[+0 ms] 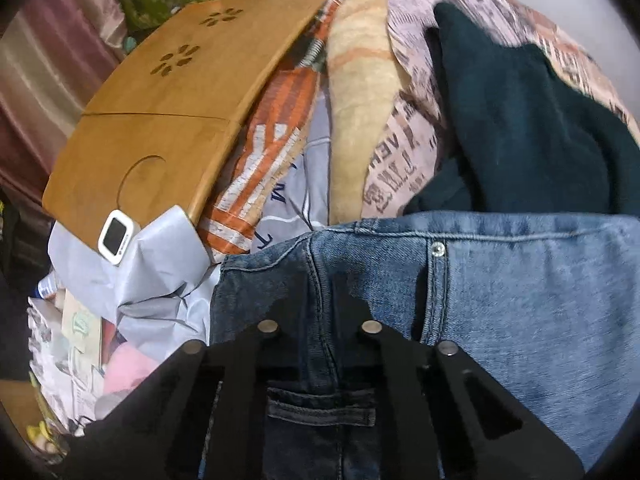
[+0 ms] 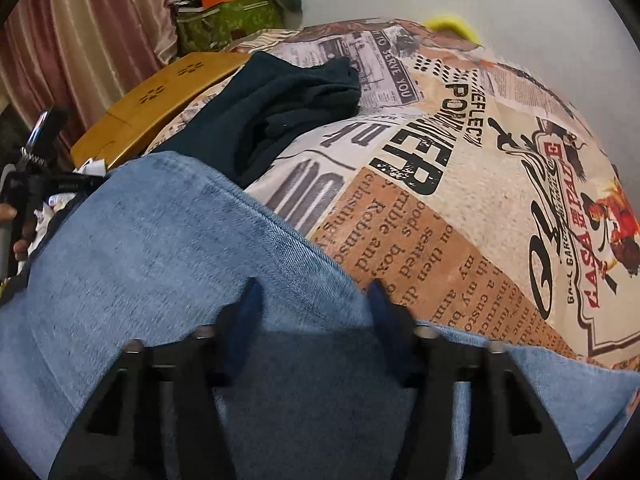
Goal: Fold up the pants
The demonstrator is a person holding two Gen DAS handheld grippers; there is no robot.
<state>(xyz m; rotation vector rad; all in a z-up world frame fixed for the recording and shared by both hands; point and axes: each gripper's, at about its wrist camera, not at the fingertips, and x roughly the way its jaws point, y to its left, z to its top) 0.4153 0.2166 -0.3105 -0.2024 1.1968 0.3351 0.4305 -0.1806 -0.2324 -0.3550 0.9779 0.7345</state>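
Your left gripper (image 1: pixel 320 304) sat over the jeans (image 1: pixel 520 300) at the waistband; fingertips were lost against dark denim, so I couldn't tell if it was gripping. Your right gripper (image 2: pixel 314 300) had its fingers spread apart over the pale denim, nothing between them. Jeans lay on the printed bedsheet (image 2: pixel 460 208), lower part cut off by the frame. Dark green garment (image 2: pixel 280 112) behind them, wooden tray (image 1: pixel 168 112) at left, partly covered.
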